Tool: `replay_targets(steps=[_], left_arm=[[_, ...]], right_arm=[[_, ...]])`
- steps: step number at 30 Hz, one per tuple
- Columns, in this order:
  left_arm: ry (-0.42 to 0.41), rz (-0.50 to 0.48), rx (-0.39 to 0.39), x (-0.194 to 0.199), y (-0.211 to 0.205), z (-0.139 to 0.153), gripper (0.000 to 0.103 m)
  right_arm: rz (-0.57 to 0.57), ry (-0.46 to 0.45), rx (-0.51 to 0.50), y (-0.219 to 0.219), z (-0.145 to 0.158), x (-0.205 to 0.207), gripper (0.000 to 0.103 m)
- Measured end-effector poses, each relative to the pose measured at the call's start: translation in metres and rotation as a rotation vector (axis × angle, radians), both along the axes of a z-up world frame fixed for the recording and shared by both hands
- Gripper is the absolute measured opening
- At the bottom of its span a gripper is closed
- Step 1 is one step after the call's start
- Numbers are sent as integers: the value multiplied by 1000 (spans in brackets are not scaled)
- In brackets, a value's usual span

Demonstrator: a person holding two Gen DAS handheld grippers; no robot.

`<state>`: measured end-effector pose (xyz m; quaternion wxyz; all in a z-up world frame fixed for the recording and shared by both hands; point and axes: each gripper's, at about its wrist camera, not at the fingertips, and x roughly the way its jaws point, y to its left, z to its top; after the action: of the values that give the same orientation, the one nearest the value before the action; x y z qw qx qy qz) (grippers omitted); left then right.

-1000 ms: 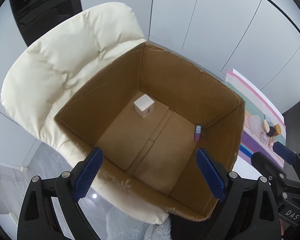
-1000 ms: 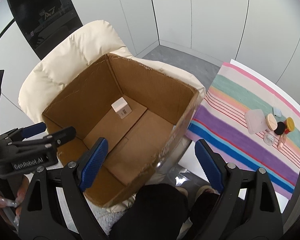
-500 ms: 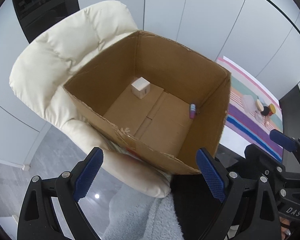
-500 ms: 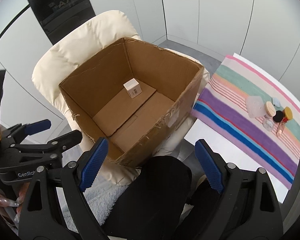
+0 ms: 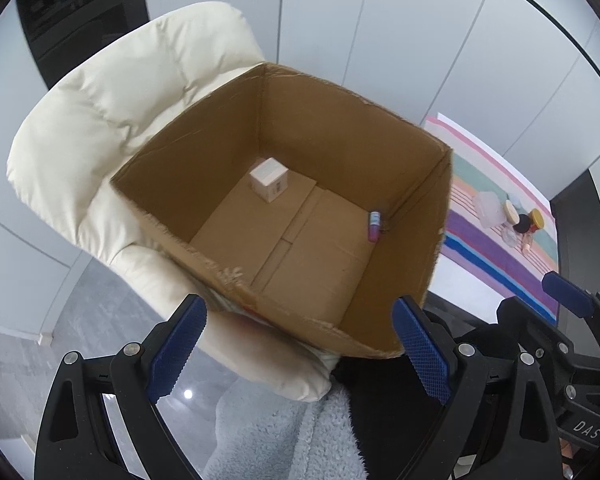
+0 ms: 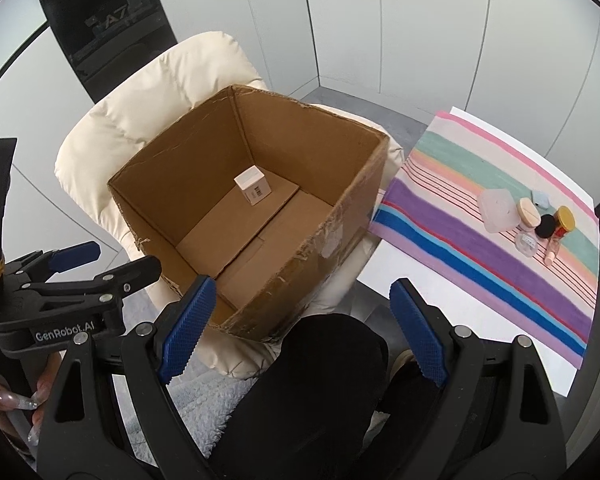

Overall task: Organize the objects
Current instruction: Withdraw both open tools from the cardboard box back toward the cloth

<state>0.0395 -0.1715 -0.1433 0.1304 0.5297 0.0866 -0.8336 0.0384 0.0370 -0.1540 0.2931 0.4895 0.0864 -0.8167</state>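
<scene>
Left tool [image 5: 298, 344]: jaws spread wide, nothing between the blue pads, nothing held. Positioned above the near rim of the cardboard box [image 5: 416, 216], pointing steeply down into it.

Right tool [image 6: 300, 330]: jaws likewise spread wide, empty. Positioned over a dark-clothed knee [image 6: 320, 364], at 6 o'clock from the box [image 6: 340, 216] in the right wrist view. Left tool also visible there at 9 o'clock [image 6: 76, 264], gripped by a hand [image 6: 16, 400] at the lower left edge.

Box: open-topped, resting on a cream padded chair [image 5: 112, 112]. Flaps of the floor closed, seam running from 7 o'clock to 1 o'clock in the left wrist view.

Contents of the box:
- Small white carton [image 5: 269, 179], standing upright near the far corner, at 12 o'clock on the box floor. Barcode visible on one side in the right wrist view [image 6: 253, 189].
- Small tube with purple body [image 5: 374, 225], lying against the right-hand wall at 3 o'clock. Hidden behind the box wall in the right wrist view.

Striped cloth [image 6: 460, 232]: spread on a white surface [image 6: 400, 264] at 3 o'clock from the box. Cluster near its far edge, items close together:
- Clear plastic container [image 6: 497, 209], at 9 o'clock in the cluster.
- Small pale blue item [image 6: 540, 199], at 12 o'clock.
- Jar with tan lid [image 6: 527, 209], just beside the clear container.
- Black round item [image 6: 545, 226], touching or nearly touching the yellow-lidded jar [image 6: 564, 219].
- Small clear dish [image 6: 526, 242] and thin pink tube [image 6: 549, 254], at 6 o'clock.

Grey fleece fabric [image 5: 280, 428] below the chair edge, at 6 o'clock.
</scene>
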Motion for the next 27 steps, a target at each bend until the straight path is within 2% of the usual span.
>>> replay_targets(steps=[6, 17, 27], left_arm=[[10, -78, -13, -15, 32, 0, 95], [21, -229, -55, -45, 107, -5, 95], [32, -357, -10, -75, 176, -12, 95]], right_arm=[[-69, 7, 8, 28, 3, -7, 91], [-249, -4, -7, 111, 7, -26, 91], [-389, -23, -15, 183, 0, -33, 91]])
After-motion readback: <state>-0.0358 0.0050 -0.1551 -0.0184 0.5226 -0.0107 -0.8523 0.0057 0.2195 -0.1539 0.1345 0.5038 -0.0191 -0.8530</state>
